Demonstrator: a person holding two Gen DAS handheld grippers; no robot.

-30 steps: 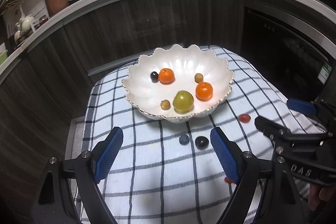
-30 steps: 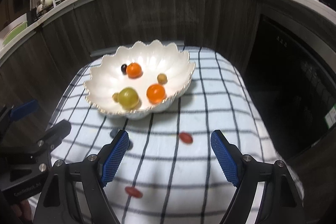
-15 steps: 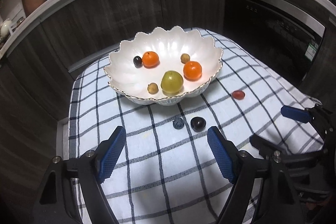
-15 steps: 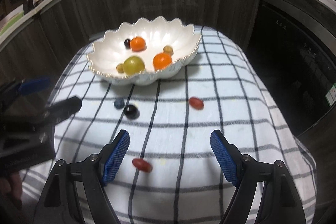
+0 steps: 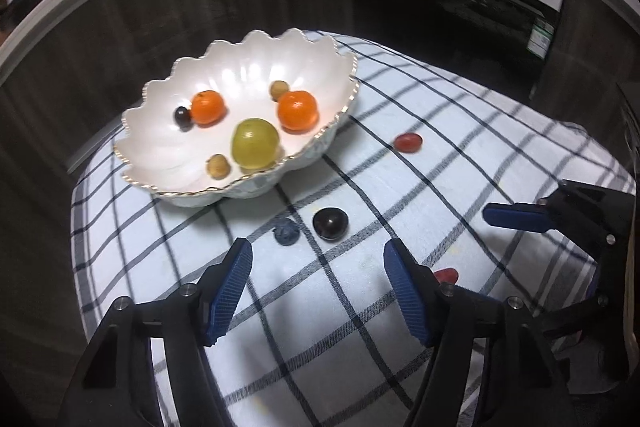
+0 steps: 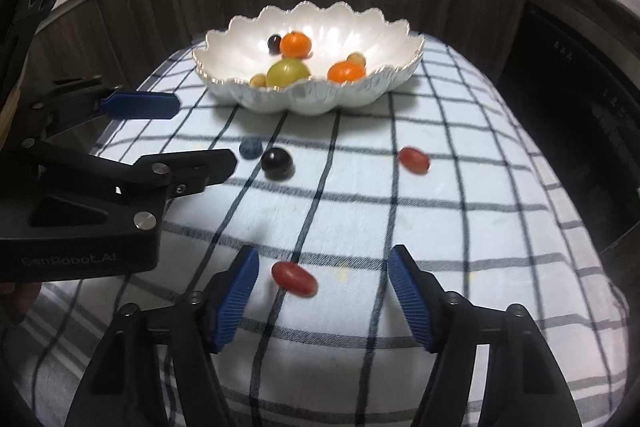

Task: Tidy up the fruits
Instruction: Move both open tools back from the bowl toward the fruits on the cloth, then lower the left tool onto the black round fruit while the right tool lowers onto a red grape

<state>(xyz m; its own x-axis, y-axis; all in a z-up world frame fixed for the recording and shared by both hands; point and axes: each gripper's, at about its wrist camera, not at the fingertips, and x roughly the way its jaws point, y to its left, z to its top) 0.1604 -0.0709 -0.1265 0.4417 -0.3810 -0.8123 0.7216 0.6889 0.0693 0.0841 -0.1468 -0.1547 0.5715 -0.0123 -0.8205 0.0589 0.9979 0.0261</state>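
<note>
Checked cloth (image 5: 360,327) covers the counter w/ dark wood cabinets behind; both grippers sit lower & closer than a sec ago. Left gripper (image 5: 318,283) jaws just narrowed, nothing between, blueberry (image 5: 286,231) & glossy dark grape (image 5: 330,223) just ahead; scalloped white bowl (image 6: 224,47) holds round fruits; right gripper (image 6: 322,291) also narrowed, oval red grape (image 6: 294,279) between pads, untouched; second red grape (image 6: 414,159) farther right.

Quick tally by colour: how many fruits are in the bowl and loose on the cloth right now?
Orange: 2, both in the bowl
Green: 1, in the bowl
Tan: 2, in the bowl
Dark: 2, one in the bowl, one on the cloth
Blue: 1, on the cloth
Red: 2, on the cloth
Total: 10
</note>
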